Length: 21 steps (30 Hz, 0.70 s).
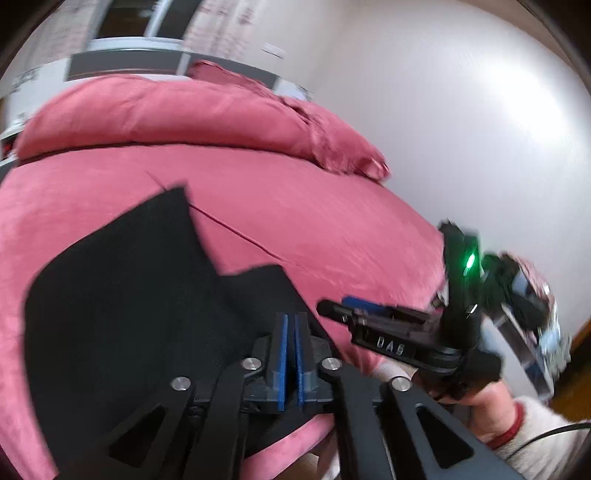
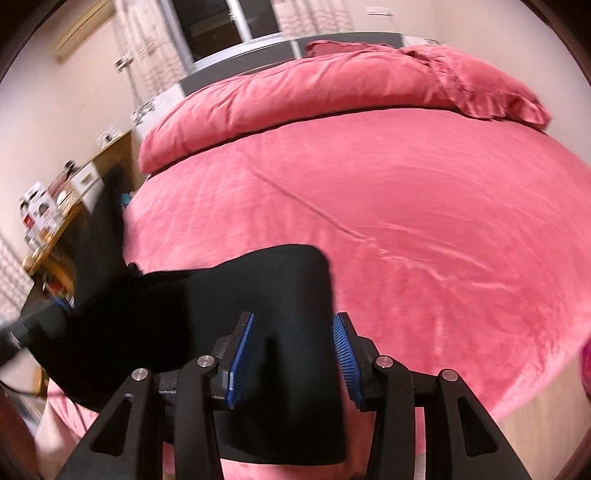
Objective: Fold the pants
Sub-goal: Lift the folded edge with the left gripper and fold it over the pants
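Note:
The black pants (image 1: 122, 295) lie on the pink bed (image 1: 303, 214) near its front edge, partly lifted. My left gripper (image 1: 294, 319) is shut on the pants fabric, its blue pads pressed together. My right gripper (image 2: 293, 325) is open, its blue pads apart on either side of a black pant leg (image 2: 280, 288) that passes between them. The right gripper also shows in the left wrist view (image 1: 332, 308), low at the bed's right edge. The left gripper shows at the far left of the right wrist view (image 2: 40, 321), against the pants.
A pink duvet and pillow (image 2: 332, 85) are piled at the head of the bed. A wooden desk with clutter (image 2: 62, 206) stands left of the bed. A white wall (image 1: 461, 110) is on the right. A window (image 2: 218, 26) is behind the headboard.

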Each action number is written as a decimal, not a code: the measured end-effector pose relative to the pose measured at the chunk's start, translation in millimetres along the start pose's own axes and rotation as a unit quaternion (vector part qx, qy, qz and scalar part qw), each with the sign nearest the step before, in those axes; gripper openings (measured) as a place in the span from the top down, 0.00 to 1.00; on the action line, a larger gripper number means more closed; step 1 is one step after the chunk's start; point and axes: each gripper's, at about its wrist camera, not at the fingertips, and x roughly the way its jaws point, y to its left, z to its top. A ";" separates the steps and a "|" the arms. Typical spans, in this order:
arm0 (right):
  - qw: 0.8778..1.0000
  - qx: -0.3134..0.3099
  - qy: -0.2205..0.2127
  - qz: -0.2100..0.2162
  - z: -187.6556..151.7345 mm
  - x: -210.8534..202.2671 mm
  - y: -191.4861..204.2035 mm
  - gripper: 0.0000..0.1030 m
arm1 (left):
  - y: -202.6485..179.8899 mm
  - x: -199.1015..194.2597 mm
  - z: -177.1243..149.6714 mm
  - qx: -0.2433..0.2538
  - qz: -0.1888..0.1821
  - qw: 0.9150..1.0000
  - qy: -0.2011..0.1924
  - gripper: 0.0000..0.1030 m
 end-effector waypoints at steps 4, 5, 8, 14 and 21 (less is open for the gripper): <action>0.999 0.028 -0.006 -0.017 -0.8 -7.3 -16.4 0.57 | -19.3 39.3 -13.5 0.034 -0.012 0.999 0.035 0.98; 0.999 0.032 -0.008 -0.005 -1.1 -8.7 -17.0 0.57 | -16.8 42.5 -11.5 0.025 -0.016 0.999 0.041 0.98; 0.999 0.029 -0.013 0.038 -2.3 -9.1 -8.3 0.51 | 0.8 26.4 -15.4 -0.021 -0.034 0.998 0.038 0.94; 0.985 0.037 0.042 0.162 -3.6 25.5 29.1 0.46 | 62.6 -38.5 -22.0 -0.082 0.053 0.995 -0.034 0.81; 0.982 -0.001 0.104 0.161 -10.0 68.1 66.2 0.43 | 136.3 -59.6 -51.6 -0.156 0.172 0.972 -0.032 0.81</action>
